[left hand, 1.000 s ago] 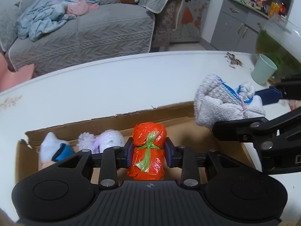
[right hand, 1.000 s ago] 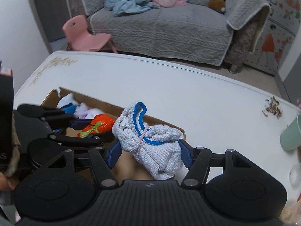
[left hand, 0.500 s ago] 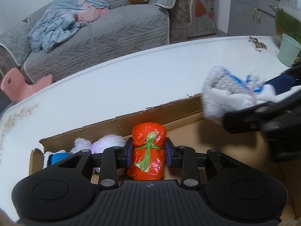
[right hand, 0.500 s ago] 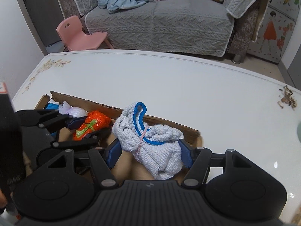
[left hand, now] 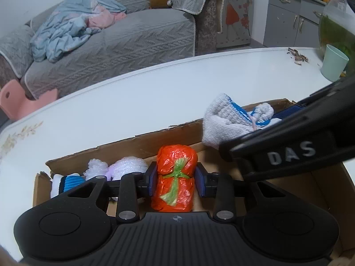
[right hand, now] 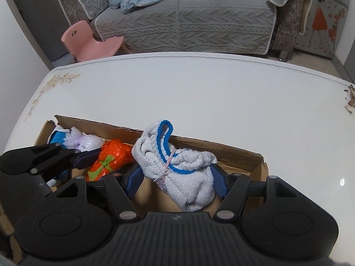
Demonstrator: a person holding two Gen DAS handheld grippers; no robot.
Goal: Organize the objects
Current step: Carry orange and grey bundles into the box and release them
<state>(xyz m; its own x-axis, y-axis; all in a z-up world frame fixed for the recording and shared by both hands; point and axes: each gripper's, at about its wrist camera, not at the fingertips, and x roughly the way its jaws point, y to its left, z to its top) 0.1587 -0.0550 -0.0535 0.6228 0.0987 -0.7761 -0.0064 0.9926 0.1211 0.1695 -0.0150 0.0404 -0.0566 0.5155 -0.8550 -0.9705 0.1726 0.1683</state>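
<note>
Left claw (left hand: 176, 178) first: opening at this moment, with an orange bundle (left hand: 174, 166) of crinkled plastic between the blue pads and seemingly touched by both, standing on end low inside a cardboard box (left hand: 133, 146), just right of a fluffy lilac bundle (left hand: 126, 166) and a blue-and-white sock (left hand: 66, 181) at the box's left end. Hard to tell whether already resting on the box floor. Right claw (right hand: 176, 182): closed partway on a white knit bundle (right hand: 188, 161) with blue trim, held over the box's right half, near the far wall, just beside the orange one. Likely trouble on the left: being rounded, slick and upright, could tip or roll once freed, more so if let go short of the floor; could also cling to one pad and get dragged along on the way out. Likely trouble on the right: soft and loosely tied, so could sag, snag on the torn cardboard edge, or land on the wall and spill onto the white tabletop (right hand: 177, 93). Close quarters too: risk of one claw bumping the other or knocking the orange bundle over. Light box, so possibly shoved along by any push against its wall.
</note>
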